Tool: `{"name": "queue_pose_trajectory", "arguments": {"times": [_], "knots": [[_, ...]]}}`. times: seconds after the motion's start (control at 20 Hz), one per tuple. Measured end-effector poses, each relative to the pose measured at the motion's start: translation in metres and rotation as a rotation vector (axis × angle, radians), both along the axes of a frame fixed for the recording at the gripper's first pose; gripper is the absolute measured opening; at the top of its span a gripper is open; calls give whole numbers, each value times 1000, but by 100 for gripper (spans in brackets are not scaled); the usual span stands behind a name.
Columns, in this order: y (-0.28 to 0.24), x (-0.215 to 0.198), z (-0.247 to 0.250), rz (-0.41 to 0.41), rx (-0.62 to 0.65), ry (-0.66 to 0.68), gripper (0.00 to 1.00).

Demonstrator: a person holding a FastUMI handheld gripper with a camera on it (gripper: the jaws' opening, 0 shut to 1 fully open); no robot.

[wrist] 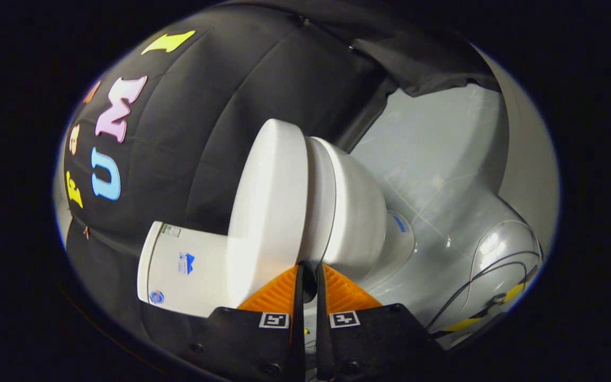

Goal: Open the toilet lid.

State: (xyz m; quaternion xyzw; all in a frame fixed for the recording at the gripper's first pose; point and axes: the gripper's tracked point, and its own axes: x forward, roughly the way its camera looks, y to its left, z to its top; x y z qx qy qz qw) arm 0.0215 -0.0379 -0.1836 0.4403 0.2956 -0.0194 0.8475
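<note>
A white toilet stands ahead, tilted sideways in my rolled view. Its lid (268, 212) lies down flat against the seat (320, 196), which sits on the bowl (361, 217). The tank (183, 268) sits behind the lid, against the black cloth wall. My gripper (310, 271) is shut, with only a thin dark slit between its fingers and nothing held. The fingertips (284, 292) sit right at the near rim of the toilet, where the lid's edge meets the seat. I cannot tell whether they touch it.
Glossy grey floor (443, 175) spreads beyond the bowl. Thin black cables (475, 281) and a strip of yellow-and-black tape (512, 292) lie on it near the toilet's base. The black cloth wall (204, 106) hangs close behind the tank.
</note>
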Motion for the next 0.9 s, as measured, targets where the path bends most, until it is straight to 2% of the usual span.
{"name": "queue_pose_trajectory", "arguments": {"times": [0.25,0.3,0.35,0.4,0.45,0.6,0.9], "knots": [[-1,1,6,-6,51,-11,12],[4,2,3,-5,47,-10,10],[-9,1,20,-39,56,-16,9],[0,9,4,-38,36,-5,5],[-3,1,8,-42,18,-10,5],[-6,1,15,-48,77,0,5],[-3,2,26,-43,65,-19,5]]}}
